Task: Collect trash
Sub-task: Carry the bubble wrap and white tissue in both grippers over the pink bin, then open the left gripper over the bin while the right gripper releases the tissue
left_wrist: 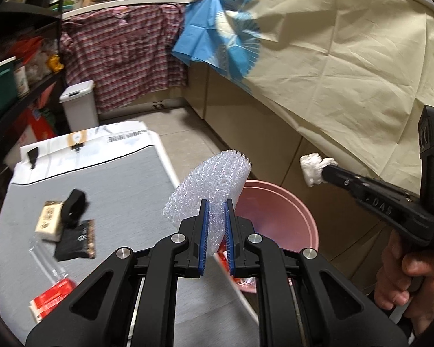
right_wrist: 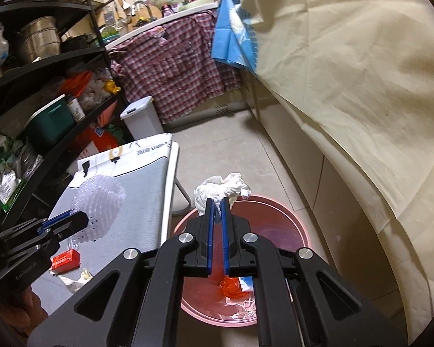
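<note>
Since both tools already carry trash, the step in hand is, as I judge, the drop into the bin.

Left gripper [left_wrist: 216, 205]: its jaws are clenched on a piece of bubble wrap [left_wrist: 209, 185], which stands up between the blue pads. In its own view the wrap hangs over the edge of the grey surface [left_wrist: 124, 190], just before the rim of the pink bin [left_wrist: 277, 219].

Right gripper [right_wrist: 217, 205]: its jaws are clenched on a crumpled white tissue [right_wrist: 220, 188], held above the far rim of the bin.

How to do it well: bring each piece fully over the mouth of the bin before the jaws release. The wrap is light and wide, so it can catch on the rim or drift to the floor; it is better to lower it into the opening. The tissue may cling to the pads, so a wide release helps.

Only in the left view: small items on the surface, a beige packet [left_wrist: 49, 221], a black wrapper [left_wrist: 76, 241] and a red packet [left_wrist: 50, 296]; also the hand [left_wrist: 408, 271] that holds the right tool.

Only in the right view: the inside of the bin, where orange scraps [right_wrist: 231, 286] and white bits already lie; also the black shelf [right_wrist: 43, 66] with a steel pot [right_wrist: 40, 37].

Both views: a white lidded bin [left_wrist: 79, 107] stands farther away on the floor.
</note>
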The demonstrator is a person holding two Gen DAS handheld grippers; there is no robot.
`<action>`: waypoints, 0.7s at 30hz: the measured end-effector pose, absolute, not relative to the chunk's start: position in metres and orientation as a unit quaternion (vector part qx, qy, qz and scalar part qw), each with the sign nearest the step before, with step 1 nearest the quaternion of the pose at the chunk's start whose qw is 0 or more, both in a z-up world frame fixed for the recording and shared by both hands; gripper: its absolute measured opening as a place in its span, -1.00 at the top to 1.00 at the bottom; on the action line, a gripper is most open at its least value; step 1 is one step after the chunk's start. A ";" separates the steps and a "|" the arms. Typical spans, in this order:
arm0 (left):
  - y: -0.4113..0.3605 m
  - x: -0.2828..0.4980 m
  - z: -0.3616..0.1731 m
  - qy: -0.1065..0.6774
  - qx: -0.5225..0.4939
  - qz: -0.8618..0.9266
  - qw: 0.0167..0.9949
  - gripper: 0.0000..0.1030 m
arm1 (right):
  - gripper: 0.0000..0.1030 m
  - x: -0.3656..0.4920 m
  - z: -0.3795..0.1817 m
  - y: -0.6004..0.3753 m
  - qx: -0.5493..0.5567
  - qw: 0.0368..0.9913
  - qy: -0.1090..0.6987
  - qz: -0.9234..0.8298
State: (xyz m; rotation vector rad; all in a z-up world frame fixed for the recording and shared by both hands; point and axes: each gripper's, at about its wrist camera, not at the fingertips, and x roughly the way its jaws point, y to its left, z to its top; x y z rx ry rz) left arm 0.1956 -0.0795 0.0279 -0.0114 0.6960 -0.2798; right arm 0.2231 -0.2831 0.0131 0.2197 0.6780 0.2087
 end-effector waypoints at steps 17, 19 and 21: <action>-0.120 0.242 0.009 0.367 0.009 -0.161 0.916 0.79 | 0.89 0.238 -0.001 -0.294 0.115 0.925 0.353 0.076; -0.122 0.245 0.007 0.371 0.011 -0.163 0.914 0.79 | 0.89 0.239 -0.003 -0.291 0.113 0.925 0.356 0.075; -0.124 0.249 0.005 0.375 0.014 -0.165 0.912 0.79 | 0.88 0.240 -0.004 -0.292 0.114 0.924 0.357 0.074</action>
